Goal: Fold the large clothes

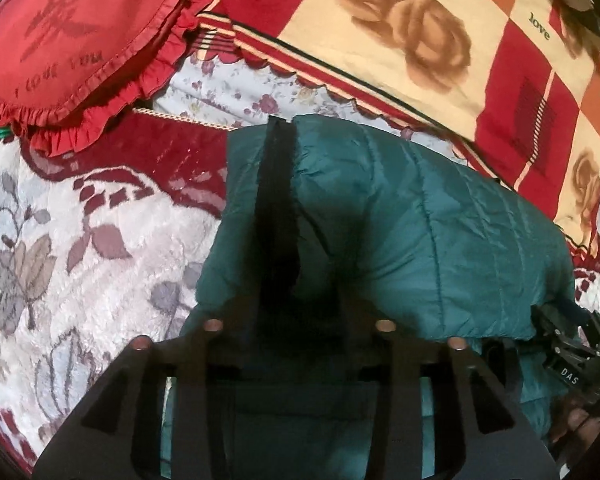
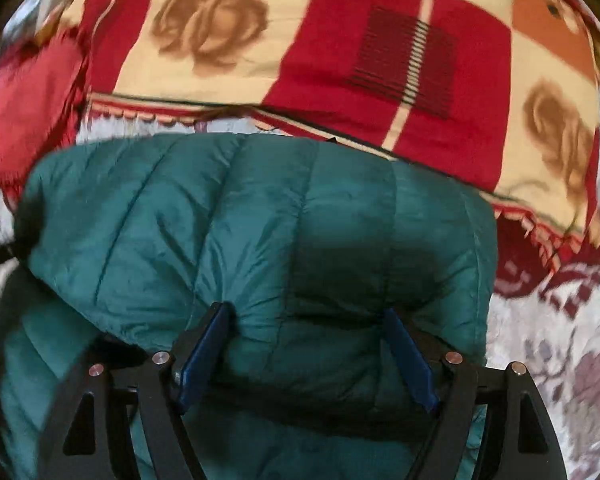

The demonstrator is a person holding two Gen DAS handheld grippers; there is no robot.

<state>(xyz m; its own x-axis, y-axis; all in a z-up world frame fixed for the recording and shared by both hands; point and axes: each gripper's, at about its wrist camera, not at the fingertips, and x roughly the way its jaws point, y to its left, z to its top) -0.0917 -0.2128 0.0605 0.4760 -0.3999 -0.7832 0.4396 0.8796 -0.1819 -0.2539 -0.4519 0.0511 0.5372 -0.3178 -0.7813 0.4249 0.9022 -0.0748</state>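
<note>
A green quilted jacket (image 1: 420,232) lies bunched on the bed, and a black strip (image 1: 278,200) of trim runs down its near fold. My left gripper (image 1: 296,308) points into that fold. Its fingertips are lost in shadow under the fabric, so its grip does not show. In the right wrist view the jacket (image 2: 220,220) fills the middle. My right gripper (image 2: 306,312) stands wide with a thick puffy fold between its blue pads (image 2: 202,356). The cloth creases where the left pad presses in. The right gripper's body (image 1: 568,344) shows at the far right of the left wrist view.
The bed is covered by a white and dark red floral spread (image 1: 80,240). A red ruffled cushion (image 1: 72,40) lies at the far left. A red, cream and orange rose-print blanket (image 1: 420,32) is piled behind the jacket, close against its far edge.
</note>
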